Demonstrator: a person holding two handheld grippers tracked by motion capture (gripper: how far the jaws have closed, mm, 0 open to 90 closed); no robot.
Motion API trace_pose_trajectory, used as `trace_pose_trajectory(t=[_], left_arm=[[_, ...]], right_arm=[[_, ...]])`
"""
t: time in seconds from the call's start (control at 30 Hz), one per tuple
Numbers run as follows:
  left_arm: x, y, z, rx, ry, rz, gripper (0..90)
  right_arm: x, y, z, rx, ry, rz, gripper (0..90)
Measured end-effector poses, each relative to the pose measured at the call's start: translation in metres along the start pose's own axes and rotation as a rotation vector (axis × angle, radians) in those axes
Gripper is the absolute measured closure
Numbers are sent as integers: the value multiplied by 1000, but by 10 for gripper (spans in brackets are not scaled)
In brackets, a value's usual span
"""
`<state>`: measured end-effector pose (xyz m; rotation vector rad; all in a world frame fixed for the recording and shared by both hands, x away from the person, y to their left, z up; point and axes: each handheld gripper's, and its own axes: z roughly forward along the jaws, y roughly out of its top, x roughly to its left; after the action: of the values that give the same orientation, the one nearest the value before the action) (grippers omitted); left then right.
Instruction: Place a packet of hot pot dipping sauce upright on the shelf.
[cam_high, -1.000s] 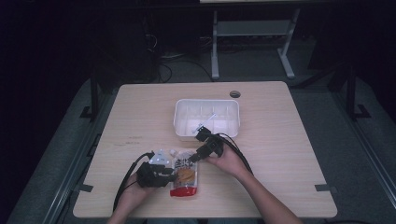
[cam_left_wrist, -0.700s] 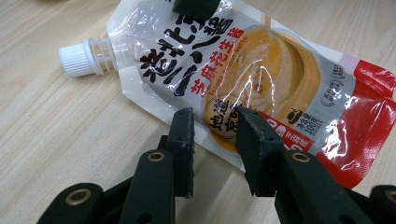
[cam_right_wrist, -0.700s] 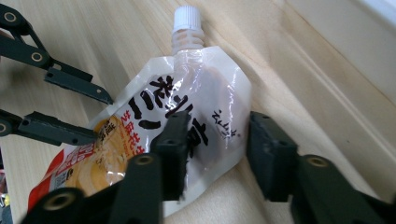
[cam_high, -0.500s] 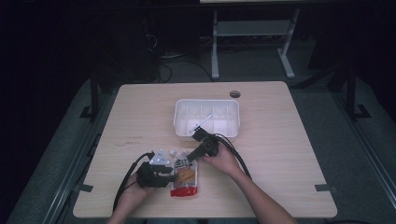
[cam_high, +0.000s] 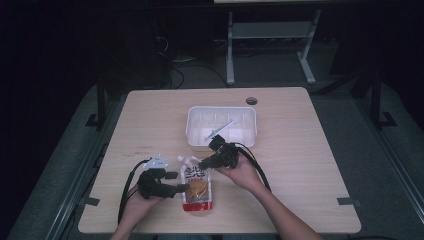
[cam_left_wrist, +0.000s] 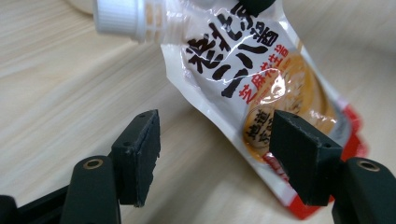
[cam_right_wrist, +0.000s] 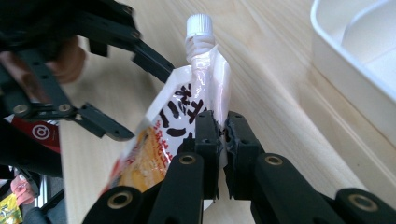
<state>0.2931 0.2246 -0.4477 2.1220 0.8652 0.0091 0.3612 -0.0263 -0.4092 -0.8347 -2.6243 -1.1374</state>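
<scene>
Wooden desk (cam_high: 150, 115) carries a spouted pouch (cam_high: 196, 187) near the white tray (cam_high: 192, 131); right tool (cam_right_wrist: 223, 128) has just clamped the pouch's edge, left tool (cam_left_wrist: 215, 154) has just spread wide, pouch between its jaws unpressed.

Item count, table surface:
- Flat foil spout pouch (cam_high: 197, 189), white screw cap, black lettering, red base: one.
- White rectangular plastic tray (cam_high: 192, 131): one.
- Clear plastic syringe (cam_high: 220, 130) lying in tray: one.
- Black two-jaw handheld grippers: two, left gripper (cam_high: 181, 188) and right gripper (cam_high: 201, 163).
- Trailing black cables: two, one per gripper.
- Light wood table (cam_high: 300, 150) with round grommet hole (cam_high: 251, 101): one each.
</scene>
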Motion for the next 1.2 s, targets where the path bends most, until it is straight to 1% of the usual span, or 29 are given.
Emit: trace_pose_trajectory(t=[0.03, 0.07, 0.1, 0.13, 0.17, 0.2, 0.23, 0.27, 0.3, 0.33, 0.37, 0.4, 0.43, 0.5, 0.53, 0.57, 0.6, 0.63, 0.67, 0.7, 0.73, 0.8, 0.87, 0.93, 0.97, 1.07, 1.13, 1.17, 1.2], left_arm=[[0, 1, 2, 9, -21, -4, 345], [0, 1, 2, 9, -21, -4, 376], [-2, 1, 3, 12, -21, 10, 376], [-4, 2, 3, 9, -25, 18, 424], [-7, 4, 4, 4, -42, 31, 435], [-8, 4, 4, 2, -52, 40, 469], [-9, 4, 4, -3, -63, 43, 504], [-9, 4, 4, -3, -63, 43, 544], [-11, 5, 3, -12, -95, 54, 600], [-11, 5, 3, -12, -95, 54, 671], [-15, 6, 2, -19, -85, 79, 699], [-15, 6, 2, -19, -85, 79, 750], [-19, 7, 0, -20, -76, 105, 787], [-21, 8, 0, -19, -69, 128, 833], [-21, 8, 0, -19, -69, 128, 844], [-24, 8, 0, -13, -60, 149, 849], [-24, 8, 0, -13, -60, 149, 853], [-27, 9, 1, -11, -55, 165, 856], [-27, 9, 1, -11, -55, 165, 858], [-29, 9, 2, -3, -52, 179, 859], [-30, 9, 3, -1, -52, 182, 859], [-30, 9, 3, 3, -52, 189, 861], [-30, 9, 4, 7, -51, 195, 864], [-30, 9, 3, 8, -52, 195, 864], [-29, 9, 3, 0, -61, 187, 863], [-29, 9, 3, -1, -57, 192, 854], [-30, 9, 2, -2, -40, 197, 839], [-31, 9, 1, 3, -22, 207, 788], [-31, 9, 1, 3, -22, 207, 770]], right_arm=[[2, 0, -3, -6, 3, -7, 843], [2, 0, -3, -6, 3, -7, 843], [3, 0, -6, -16, 7, -10, 843], [6, 0, -10, -28, 14, -22, 845], [8, 0, -12, -28, 18, -25, 845], [10, 0, -14, -31, 24, -29, 846], [12, 0, -16, -37, 32, -33, 847], [12, 0, -16, -37, 32, -33, 847], [15, 0, -19, -48, 48, -44, 847], [15, 0, -19, -48, 48, -44, 847], [18, 0, -21, -60, 60, -52, 845], [18, 0, -21, -60, 60, -52, 845], [19, 0, -23, -59, 83, -59, 830], [18, -1, -23, -56, 107, -55, 774], [18, -1, -23, -56, 107, -55, 774], [16, -2, -21, -48, 128, -58, 705], [16, -2, -21, -48, 128, -58, 705], [15, -2, -17, -18, 134, -55, 677], [15, -2, -17, -18, 134, -55, 677], [13, -2, -12, 3, 132, -57, 663], [13, -2, -10, 12, 134, -50, 664], [11, -2, -8, 19, 133, -50, 664], [9, -2, -6, 29, 138, -42, 679], [7, -3, -7, 21, 140, -33, 751], [5, -3, -11, 4, 141, -23, 803], [6, -3, -14, 2, 134, -25, 818], [8, -3, -17, 2, 124, -19, 825], [9, -4, -20, -6, 110, -14, 833], [9, -4, -20, -6, 110, -14, 833]])
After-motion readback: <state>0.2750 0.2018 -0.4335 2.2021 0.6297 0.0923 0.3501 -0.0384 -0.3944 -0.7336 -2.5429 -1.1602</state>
